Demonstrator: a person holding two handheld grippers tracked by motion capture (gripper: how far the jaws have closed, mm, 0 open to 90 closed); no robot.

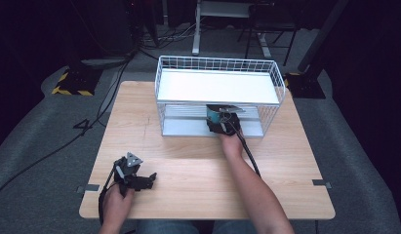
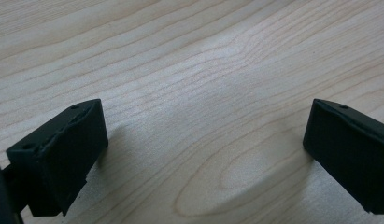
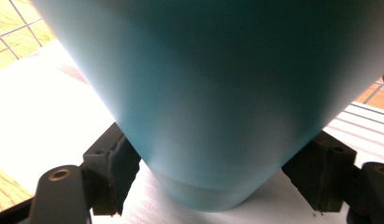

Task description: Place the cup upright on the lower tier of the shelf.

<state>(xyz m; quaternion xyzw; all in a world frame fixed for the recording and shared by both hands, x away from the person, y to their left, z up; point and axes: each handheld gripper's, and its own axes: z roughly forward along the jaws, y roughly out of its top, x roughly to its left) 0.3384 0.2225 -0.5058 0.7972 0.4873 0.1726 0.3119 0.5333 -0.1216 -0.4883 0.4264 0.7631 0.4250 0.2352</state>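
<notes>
Cup: a teal cup sits on the lower shelf of the white wire rack, towards the rack's right half, under the white top tray.
Right gripper: the right gripper reaches into the rack's open front, its jaws on either side of the cup near its narrow end. In the right gripper view the left pad looks to touch the wall and the right one sits just beside it; a light hold at best, and I cannot tell if it presses.
Left gripper: the left gripper lies near the front left of the tabletop, well apart from the rack, jaws spread wide over bare wood, nothing between them.
Progress: the cup appears to rest on the shelf, so the placing looks nearly done.
Left to do: let go fully, then back the right gripper out of the rack without nudging the cup.
</notes>
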